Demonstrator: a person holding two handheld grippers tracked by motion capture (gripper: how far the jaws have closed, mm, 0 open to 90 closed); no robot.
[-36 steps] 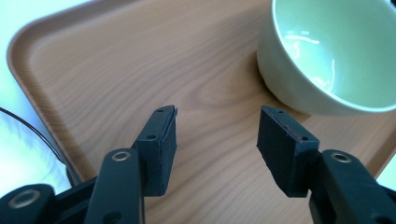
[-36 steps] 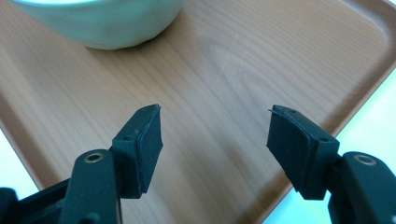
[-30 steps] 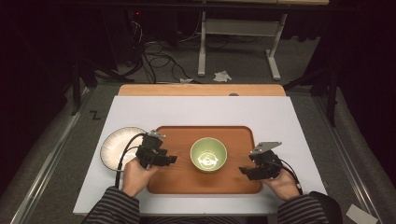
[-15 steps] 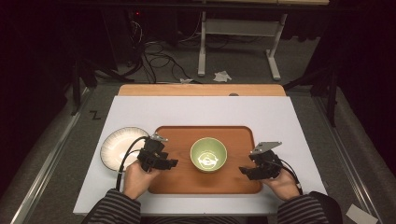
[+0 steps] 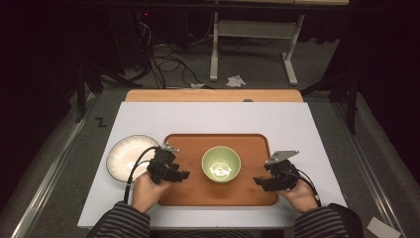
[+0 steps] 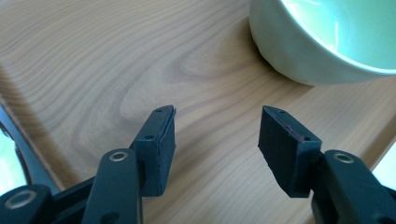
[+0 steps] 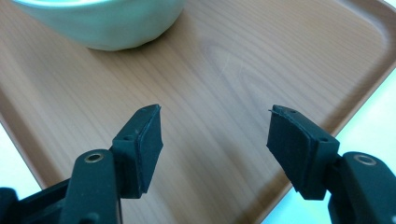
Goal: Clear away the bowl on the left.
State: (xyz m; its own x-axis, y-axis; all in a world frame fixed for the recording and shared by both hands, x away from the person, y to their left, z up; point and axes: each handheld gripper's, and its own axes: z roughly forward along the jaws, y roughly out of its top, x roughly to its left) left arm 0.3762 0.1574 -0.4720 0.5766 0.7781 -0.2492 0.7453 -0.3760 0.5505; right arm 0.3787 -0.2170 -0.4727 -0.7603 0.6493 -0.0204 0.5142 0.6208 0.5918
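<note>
Both tongs spread, gripping nothing: left tongs [image 5: 184, 174] and right tongs [image 5: 258, 182] flank the pale green ceramic bowl [image 5: 221, 164], centred on the rectangular wooden tray [image 5: 198, 193]; white counter [image 5: 213, 119].

Left gripper [image 6: 216, 140]: jaws apart, nothing between them, above the tray.
Tray [image 6: 93, 60]: wooden grain, raised edge at lower left.
Bowl [image 6: 322, 42]: pale green, on the tray.
Beyond the tray's edge: pale blur, possibly a plate.
</note>
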